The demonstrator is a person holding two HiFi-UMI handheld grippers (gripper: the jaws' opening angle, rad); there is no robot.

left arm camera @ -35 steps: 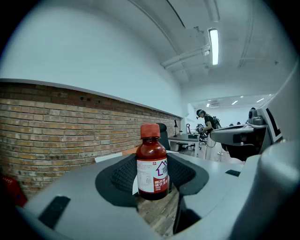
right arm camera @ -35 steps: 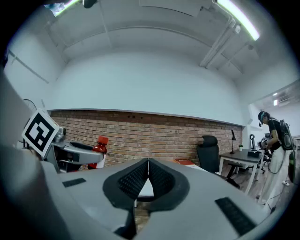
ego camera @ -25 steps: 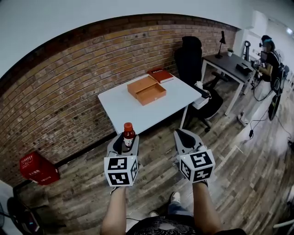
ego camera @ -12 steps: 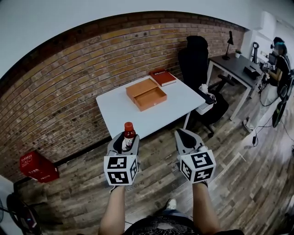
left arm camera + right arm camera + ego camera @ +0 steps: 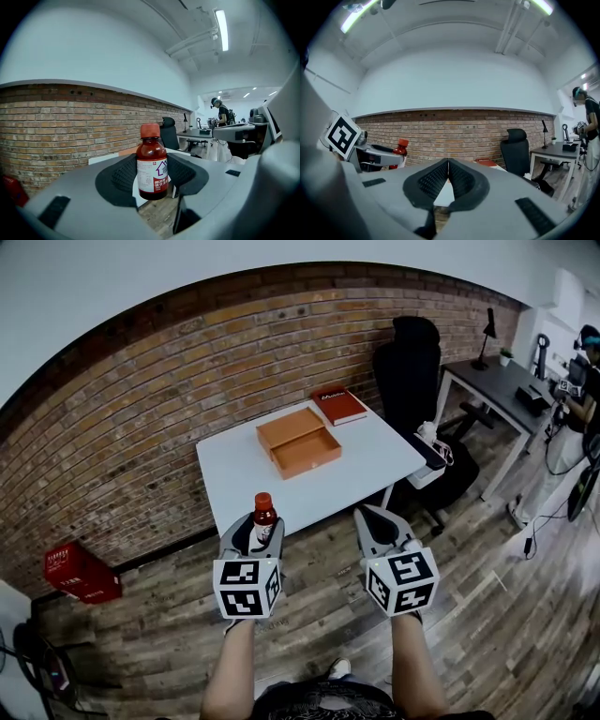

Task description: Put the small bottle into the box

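Glossy small bottle (image 5: 152, 164), rough brick wall (image 5: 141, 418).

Left tool (image 5: 254, 531) gripping small bottle (image 5: 152, 164); right tool (image 5: 372, 519) jaws together.

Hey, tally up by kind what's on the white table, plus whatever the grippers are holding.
small bottle: 1, in the left gripper
orange box: 1, open on the white table
flat red item, book or lid: 1, near the box
Total: 3
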